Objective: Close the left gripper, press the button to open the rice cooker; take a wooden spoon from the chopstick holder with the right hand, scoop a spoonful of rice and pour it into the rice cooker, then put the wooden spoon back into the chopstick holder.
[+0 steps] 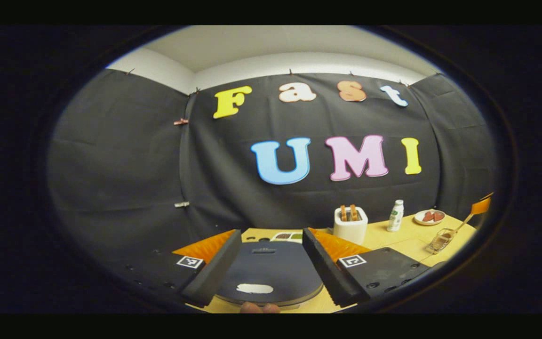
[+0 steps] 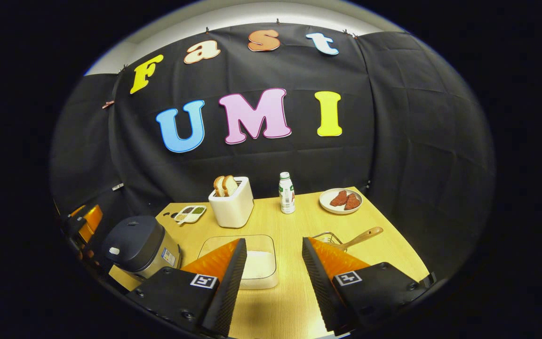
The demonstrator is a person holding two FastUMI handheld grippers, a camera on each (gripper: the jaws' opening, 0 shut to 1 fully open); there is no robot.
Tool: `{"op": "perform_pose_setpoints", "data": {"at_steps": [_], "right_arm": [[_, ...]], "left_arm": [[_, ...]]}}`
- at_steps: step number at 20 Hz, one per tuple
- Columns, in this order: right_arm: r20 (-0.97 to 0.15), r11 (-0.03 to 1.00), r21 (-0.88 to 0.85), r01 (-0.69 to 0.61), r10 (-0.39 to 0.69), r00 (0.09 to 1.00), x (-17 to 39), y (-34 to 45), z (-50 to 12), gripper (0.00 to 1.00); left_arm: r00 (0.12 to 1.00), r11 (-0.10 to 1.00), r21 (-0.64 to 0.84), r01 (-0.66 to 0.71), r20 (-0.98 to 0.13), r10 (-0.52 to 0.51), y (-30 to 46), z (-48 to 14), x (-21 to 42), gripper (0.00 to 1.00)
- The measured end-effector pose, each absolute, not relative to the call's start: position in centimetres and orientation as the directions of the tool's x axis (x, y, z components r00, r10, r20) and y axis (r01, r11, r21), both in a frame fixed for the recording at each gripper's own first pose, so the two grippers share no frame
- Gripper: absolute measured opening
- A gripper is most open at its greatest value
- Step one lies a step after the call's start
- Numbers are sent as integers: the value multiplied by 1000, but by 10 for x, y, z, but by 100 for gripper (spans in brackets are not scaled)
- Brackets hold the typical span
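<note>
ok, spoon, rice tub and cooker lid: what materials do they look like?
Spoon: pale wood, matte, judging by its tan handle. Rice tub: clear plastic probably, rice visible through the wall. Cooker lid: dark, smooth, likely moulded plastic with a soft sheen; could be coated metal.

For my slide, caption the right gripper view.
Open right tongs hover over the rice container; closed rice cooker left, wooden spoon in its holder right.

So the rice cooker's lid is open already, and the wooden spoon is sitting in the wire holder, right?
Not quite. The rice cooker has its lid shut; the right gripper view shows the dark lid down flat on top, and the left gripper view looks straight onto it. The rest is right: the wooden spoon is sitting in the wire holder.
</note>
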State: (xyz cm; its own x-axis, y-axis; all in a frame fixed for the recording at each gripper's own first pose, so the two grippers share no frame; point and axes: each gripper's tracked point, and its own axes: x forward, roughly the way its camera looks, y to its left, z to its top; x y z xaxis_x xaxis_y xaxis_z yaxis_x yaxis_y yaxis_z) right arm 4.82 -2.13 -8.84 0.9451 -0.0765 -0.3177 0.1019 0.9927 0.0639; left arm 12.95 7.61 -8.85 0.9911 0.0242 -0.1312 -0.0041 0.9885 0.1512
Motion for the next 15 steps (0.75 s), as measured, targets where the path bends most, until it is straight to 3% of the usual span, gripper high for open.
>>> {"op": "perform_pose_setpoints", "data": {"at_steps": [9, 15], "right_arm": [[-270, 989, 28, 148, -135, 953, 31, -20, -76, 75], [-250, 987, -26, 158, -159, 955, 20, -13, -75, 83]], "left_arm": [[989, 982, 155, 111, -116, -94, 39, -68, 102, 91], [978, 984, 93, 152, -160, -136, 27, -84, 92, 92]]}}
